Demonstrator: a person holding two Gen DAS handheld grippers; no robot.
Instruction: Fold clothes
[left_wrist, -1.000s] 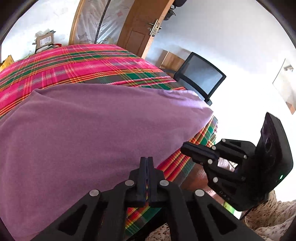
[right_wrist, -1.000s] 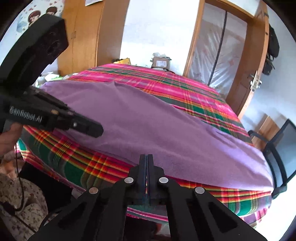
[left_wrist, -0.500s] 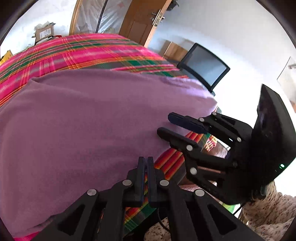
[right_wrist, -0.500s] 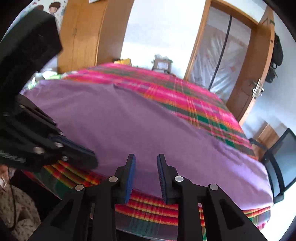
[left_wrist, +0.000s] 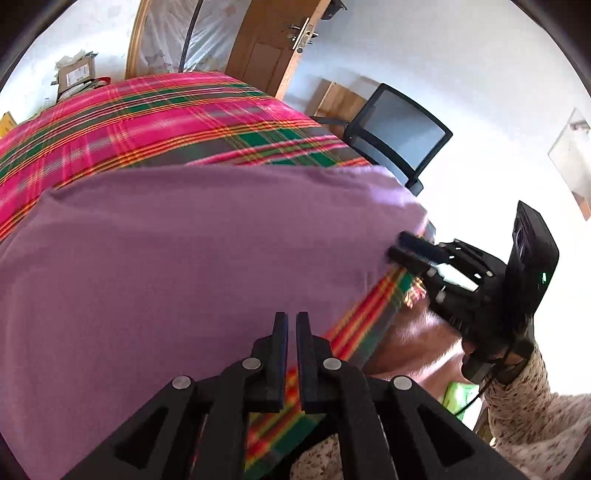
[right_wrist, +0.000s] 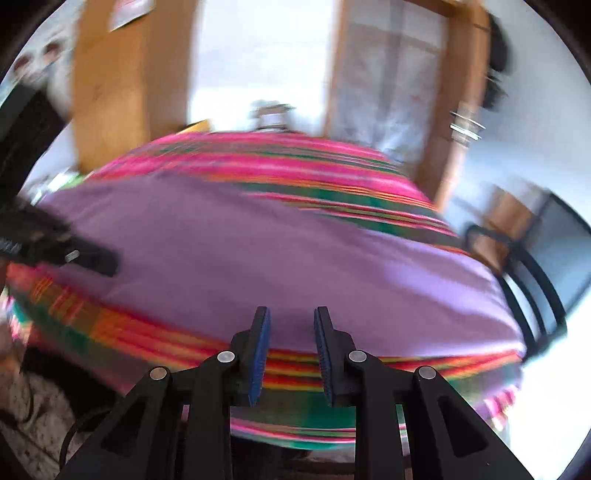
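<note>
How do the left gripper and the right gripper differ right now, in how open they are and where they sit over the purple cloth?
The left gripper shows only a narrow slit between its jaws, having just opened a crack; the right gripper stands clearly wider apart. The left hangs over the near edge of the purple cloth; the right sits toward that cloth's right-hand corner. Both are black with blue pads, and neither grips anything.

Purple garment (left_wrist: 177, 258) flat on plaid bedspread (left_wrist: 147, 122)
</note>
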